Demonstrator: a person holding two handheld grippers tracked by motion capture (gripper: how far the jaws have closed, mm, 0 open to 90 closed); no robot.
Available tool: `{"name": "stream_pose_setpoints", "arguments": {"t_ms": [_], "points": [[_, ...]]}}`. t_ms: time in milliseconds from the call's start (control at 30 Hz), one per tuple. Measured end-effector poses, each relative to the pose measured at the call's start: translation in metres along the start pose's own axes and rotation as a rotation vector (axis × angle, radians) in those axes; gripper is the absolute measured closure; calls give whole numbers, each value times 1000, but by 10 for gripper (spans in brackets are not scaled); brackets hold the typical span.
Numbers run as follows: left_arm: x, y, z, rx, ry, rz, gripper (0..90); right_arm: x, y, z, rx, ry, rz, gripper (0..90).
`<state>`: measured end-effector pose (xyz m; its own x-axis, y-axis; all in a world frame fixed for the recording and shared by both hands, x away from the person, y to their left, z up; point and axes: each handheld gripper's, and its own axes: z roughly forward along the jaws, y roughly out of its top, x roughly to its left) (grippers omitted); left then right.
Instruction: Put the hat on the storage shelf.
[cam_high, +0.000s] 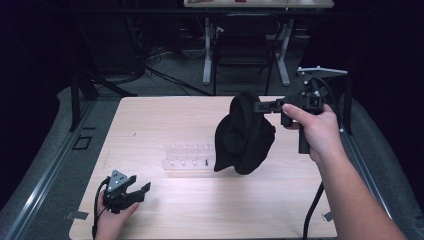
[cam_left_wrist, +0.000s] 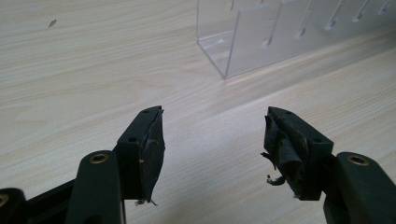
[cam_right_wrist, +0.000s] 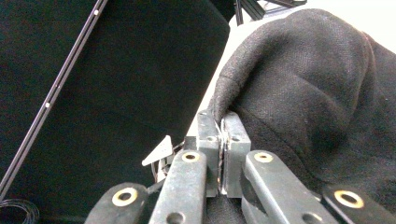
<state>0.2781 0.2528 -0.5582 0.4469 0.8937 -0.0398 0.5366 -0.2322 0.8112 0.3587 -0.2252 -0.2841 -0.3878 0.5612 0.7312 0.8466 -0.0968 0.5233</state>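
Your right gripper (cam_high: 264, 106), right of centre in the high view, holds a black knitted fabric hat (cam_high: 243, 134) lifted off the pale wooden table (cam_high: 165, 117); the hat hangs in a bunched fold from the jaws, its lower edge above the tabletop, just right of the clear acrylic slotted rack (cam_high: 187, 160) that lies at the middle of the frame. Your right hand (cam_high: 317, 131) wraps the gripper's handle, the forearm entering from the lower right corner. In the right gripper view, your right gripper (cam_right_wrist: 223, 140) has its jaws pressed together on a thin edge of the hat (cam_right_wrist: 317, 93), which fills the right half of that frame, with dark background at the left.

Your left gripper (cam_high: 140, 189) rests low at the lower left of the high view, your left hand (cam_high: 112, 217) behind it near the table's near edge, well apart from the hat. In the left gripper view, your left gripper (cam_left_wrist: 212, 149) has its jaws spread wide with nothing between them, bare wood grain showing in the gap; their worn pads (cam_left_wrist: 152, 154) look frayed. The clear rack (cam_left_wrist: 280, 37) stands at the upper right of that frame, apart from the jaws
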Motion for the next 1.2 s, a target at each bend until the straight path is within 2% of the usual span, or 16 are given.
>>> {"name": "stream_pose_setpoints", "arguments": {"t_ms": [633,1200], "points": [[0,1,0,-8,-4,2,382,3,15,40,19,-8,1,886],[1,1,1,-6,-6,3,382,-4,21,54,28,-43,11,885]]}}
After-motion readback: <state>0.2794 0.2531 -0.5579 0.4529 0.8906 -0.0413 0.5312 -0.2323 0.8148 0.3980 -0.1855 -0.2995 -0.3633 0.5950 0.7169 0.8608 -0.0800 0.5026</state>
